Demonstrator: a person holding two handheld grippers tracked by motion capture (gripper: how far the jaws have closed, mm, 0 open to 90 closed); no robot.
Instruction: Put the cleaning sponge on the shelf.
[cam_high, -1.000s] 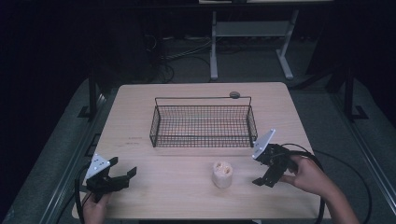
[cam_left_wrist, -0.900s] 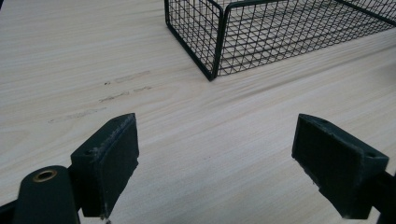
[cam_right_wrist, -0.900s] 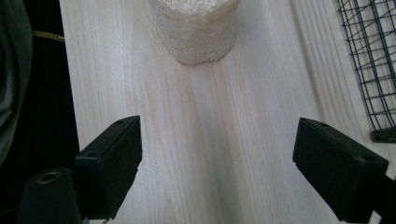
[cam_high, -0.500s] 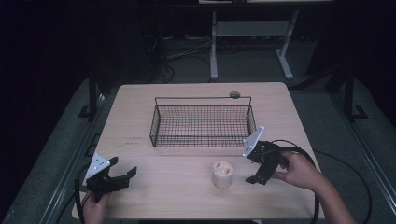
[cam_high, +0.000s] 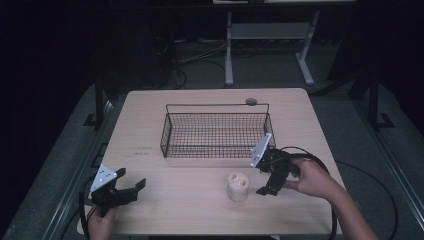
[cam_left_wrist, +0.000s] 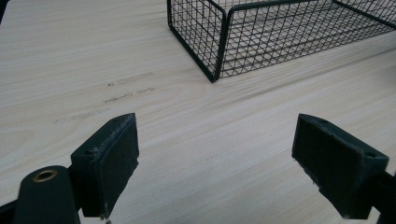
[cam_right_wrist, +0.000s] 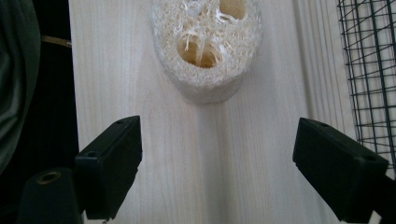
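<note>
From up top we've got the loofah piece (cam_high: 238, 185) standing upright on the tabletop (cam_high: 200, 210), a bit right of the middle and closer to the near edge, with the wire basket (cam_high: 216, 131) sitting behind it toward the far edge. Our right gripper (cam_high: 264, 175) is just beside the loofah on its right side, jaws spread wide and holding nothing, the right hand (cam_high: 311, 179) wrapped around its back end. Our left gripper (cam_high: 134, 188) is way over by the near left corner, well apart from the loofah, also spread open with nothing in it, and the left hand (cam_high: 99, 222) barely pokes in at the near edge. There's a small round grey thing (cam_high: 251, 101) by the far edge behind the basket, too small for us to say what it is. In the left gripper view the two black jaws stand far apart over bare wood, and a corner of the basket (cam_left_wrist: 219, 42) sits ahead, near but not touching. In the right gripper view the jaws are wide open too, and the loofah (cam_right_wrist: 205, 46) is straight ahead between their lines but beyond the tips, no contact, with the basket mesh (cam_right_wrist: 373, 60) along the right edge.
</note>
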